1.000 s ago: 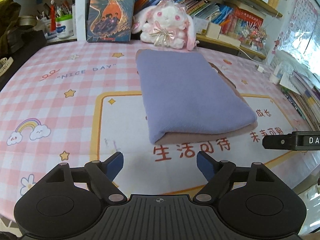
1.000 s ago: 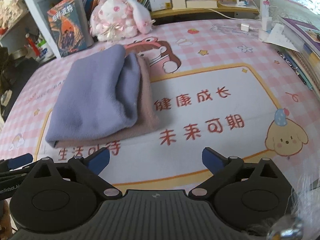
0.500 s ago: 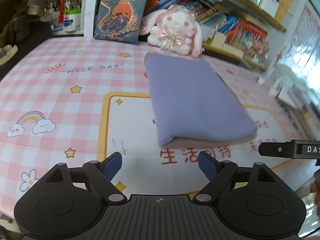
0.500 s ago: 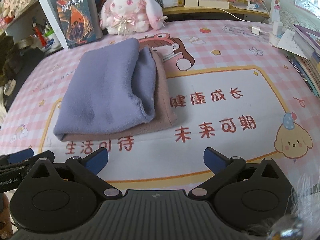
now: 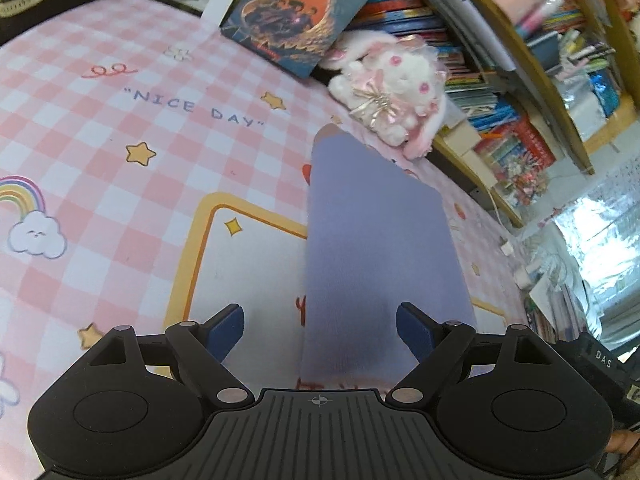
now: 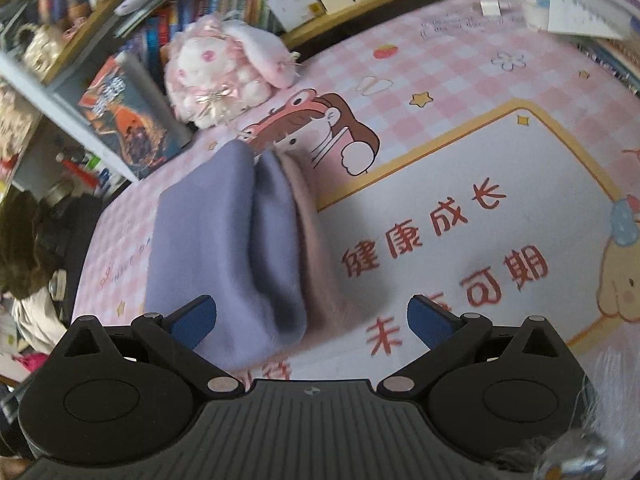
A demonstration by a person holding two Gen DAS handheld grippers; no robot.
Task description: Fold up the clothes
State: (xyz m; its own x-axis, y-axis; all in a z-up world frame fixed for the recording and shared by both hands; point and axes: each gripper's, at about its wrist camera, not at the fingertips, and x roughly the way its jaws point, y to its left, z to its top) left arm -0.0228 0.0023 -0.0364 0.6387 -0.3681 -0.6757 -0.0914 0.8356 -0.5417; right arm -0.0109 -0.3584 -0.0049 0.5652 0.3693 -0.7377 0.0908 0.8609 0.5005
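A folded garment, lavender outside with a dusty pink layer beneath, lies on the pink checked table mat. It shows in the left wrist view (image 5: pixel 376 248) and in the right wrist view (image 6: pixel 224 248), where the pink edge (image 6: pixel 316 248) peeks out on the right. My left gripper (image 5: pixel 320 330) is open and empty, its fingers on either side of the garment's near end. My right gripper (image 6: pixel 312 318) is open and empty over the garment's near right corner. Neither touches the cloth that I can tell.
A white and pink plush rabbit (image 5: pixel 392 92) sits behind the garment, beside a standing book (image 5: pixel 296 12). Shelves of books (image 5: pixel 500 80) line the back. The right gripper's body (image 5: pixel 600 360) shows at the left view's right edge. Papers (image 6: pixel 580 12) lie far right.
Both grippers have moved forward and tilted, closing in on the garment's near end. The garment lies as before. Both stay open.
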